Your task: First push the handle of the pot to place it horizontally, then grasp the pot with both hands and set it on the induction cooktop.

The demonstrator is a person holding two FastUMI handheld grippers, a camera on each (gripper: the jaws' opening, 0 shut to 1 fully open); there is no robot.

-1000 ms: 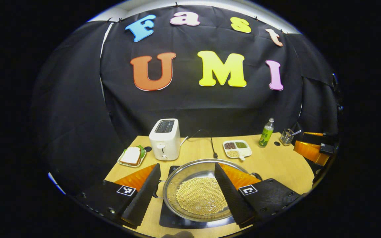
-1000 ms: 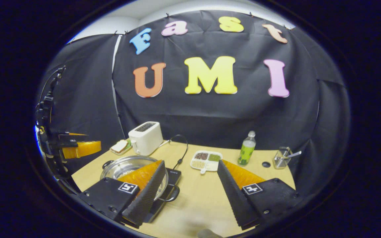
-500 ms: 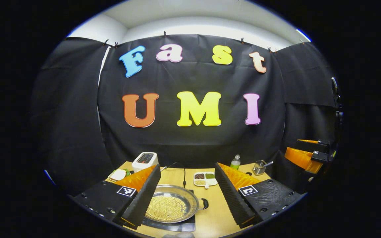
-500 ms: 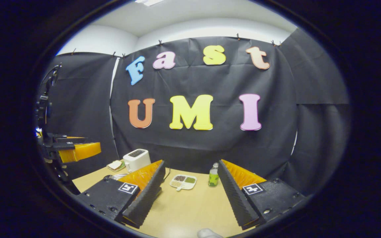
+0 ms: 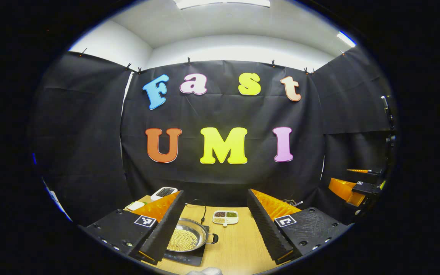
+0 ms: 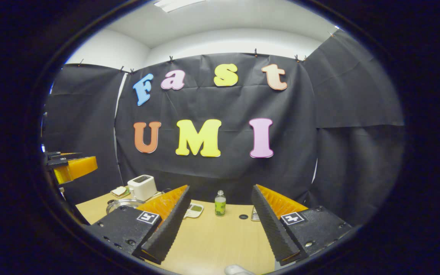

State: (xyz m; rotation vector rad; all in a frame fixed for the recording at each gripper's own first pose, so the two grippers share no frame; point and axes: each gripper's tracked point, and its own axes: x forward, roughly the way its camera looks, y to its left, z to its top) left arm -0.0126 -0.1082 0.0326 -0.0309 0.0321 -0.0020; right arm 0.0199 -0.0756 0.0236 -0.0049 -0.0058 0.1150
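Pot [image 5: 188, 238] seated on cooktop [image 5: 189, 256], ahead and low, just beyond the left finger of left gripper [image 5: 215, 229]; round side handle [image 5: 214, 238] pointing sideways toward the gap between the fingers. Judged: placement done, step in hand is retreat. Left gripper spread wide, gripping nothing, well apart from pot. Right gripper [image 6: 220, 225] likewise spread and empty; pot rim [image 6: 122, 202] visible to its far left, past its left finger.

To finish well: hold both grippers open and level; withdraw straight back and up, away from pot, without sweeping sideways.

Table [image 5: 235, 244] bare directly ahead of left gripper; tray [image 5: 225, 217] farther on, toaster [image 5: 164, 192] ahead-left. Ahead of right gripper: bottle [image 6: 220, 204] between the fingers, farther on, bare tabletop before it. Booth wall close behind table's far edge; open room lies upward and rearward.
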